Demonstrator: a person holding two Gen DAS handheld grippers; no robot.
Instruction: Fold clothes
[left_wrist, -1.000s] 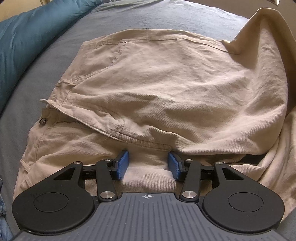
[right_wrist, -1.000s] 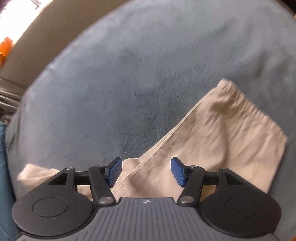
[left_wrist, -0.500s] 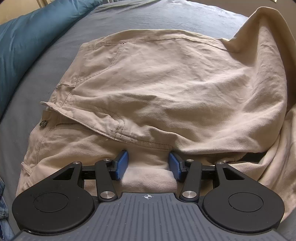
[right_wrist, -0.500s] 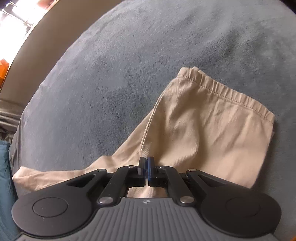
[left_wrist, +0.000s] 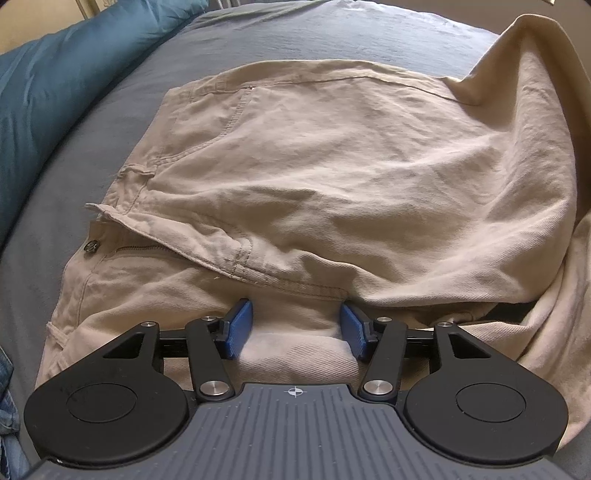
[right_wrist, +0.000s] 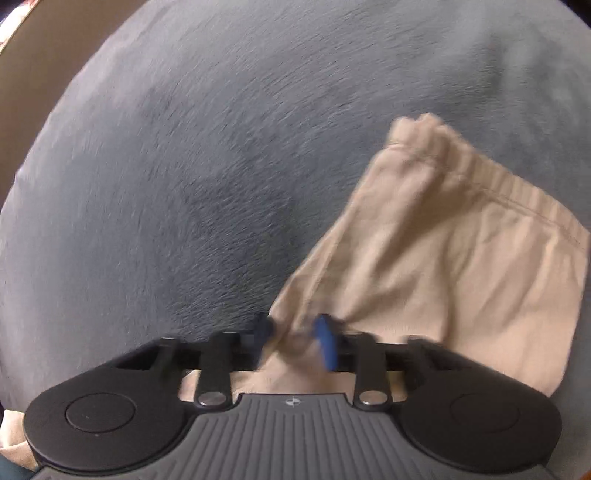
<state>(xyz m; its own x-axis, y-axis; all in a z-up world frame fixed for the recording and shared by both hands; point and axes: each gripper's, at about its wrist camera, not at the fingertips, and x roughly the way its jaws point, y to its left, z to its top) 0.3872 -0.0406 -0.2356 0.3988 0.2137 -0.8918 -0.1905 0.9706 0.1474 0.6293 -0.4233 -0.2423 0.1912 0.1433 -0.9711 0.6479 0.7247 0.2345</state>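
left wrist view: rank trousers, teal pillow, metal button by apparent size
1. trousers, fills most of the view
2. teal pillow, only partly in frame, so its true size is unsure
3. metal button, tiny

Your left wrist view is sharp and softly daylit, with shadow under the crumpled beige cotton trousers (left_wrist: 332, 192) at four o'clock, while your right wrist view smears with motion blur, edges bowed, glare at eleven o'clock.
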